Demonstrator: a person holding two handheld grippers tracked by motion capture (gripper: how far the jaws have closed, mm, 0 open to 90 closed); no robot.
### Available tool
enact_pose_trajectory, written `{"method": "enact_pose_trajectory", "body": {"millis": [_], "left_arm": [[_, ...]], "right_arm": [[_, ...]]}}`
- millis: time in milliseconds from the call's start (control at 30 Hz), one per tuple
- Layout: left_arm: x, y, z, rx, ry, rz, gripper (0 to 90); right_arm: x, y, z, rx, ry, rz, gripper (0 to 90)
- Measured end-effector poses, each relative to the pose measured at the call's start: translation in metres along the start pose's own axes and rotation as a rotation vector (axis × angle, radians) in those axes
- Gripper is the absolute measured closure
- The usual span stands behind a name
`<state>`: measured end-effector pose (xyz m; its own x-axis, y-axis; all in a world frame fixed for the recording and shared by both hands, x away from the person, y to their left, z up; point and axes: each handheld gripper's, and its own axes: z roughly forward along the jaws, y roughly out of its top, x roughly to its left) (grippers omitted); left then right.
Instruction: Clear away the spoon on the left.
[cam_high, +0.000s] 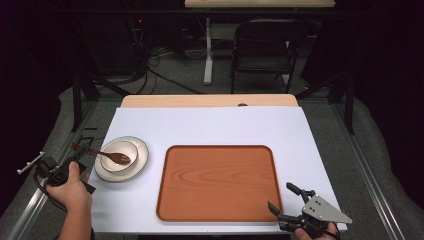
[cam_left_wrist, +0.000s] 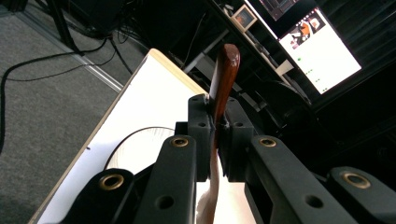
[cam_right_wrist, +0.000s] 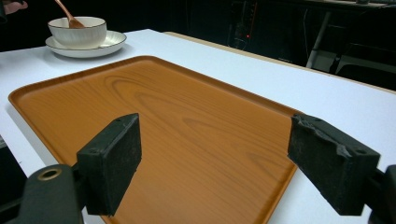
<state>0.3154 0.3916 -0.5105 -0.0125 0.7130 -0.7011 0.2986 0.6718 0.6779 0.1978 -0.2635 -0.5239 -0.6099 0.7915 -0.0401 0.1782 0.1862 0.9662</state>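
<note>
A brown wooden spoon (cam_high: 107, 155) leans with its head in a white bowl (cam_high: 129, 148), which stands on a white plate (cam_high: 141, 161) at the table's left. My left gripper (cam_high: 79, 151) is shut on the spoon's handle (cam_left_wrist: 224, 74), and the handle tip sticks out past the pads (cam_left_wrist: 201, 126). The plate's rim (cam_left_wrist: 140, 144) shows behind the jaws. An orange wooden tray (cam_high: 217, 182) lies bare in the middle. My right gripper (cam_high: 280, 196) rests at the tray's near right corner, open and holding nothing. Its view looks across the tray (cam_right_wrist: 163, 116) to the bowl (cam_right_wrist: 77, 30) and spoon (cam_right_wrist: 70, 18).
A white sheet (cam_high: 210, 125) covers the table, with a wooden edge (cam_high: 210, 101) at the far side. A dark folding chair (cam_high: 265, 50) and a table leg (cam_high: 208, 50) stand beyond. Cables lie on the grey floor at the left.
</note>
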Motion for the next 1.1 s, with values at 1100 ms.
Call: {"method": "enact_pose_trajectory", "body": {"millis": [1100], "left_arm": [[-0.061,0.02,-0.006,0.052,-0.154,0.087,84.3]], "right_arm": [[0.0,0.0,0.0,-0.003,-0.001,0.001,17.1]]}}
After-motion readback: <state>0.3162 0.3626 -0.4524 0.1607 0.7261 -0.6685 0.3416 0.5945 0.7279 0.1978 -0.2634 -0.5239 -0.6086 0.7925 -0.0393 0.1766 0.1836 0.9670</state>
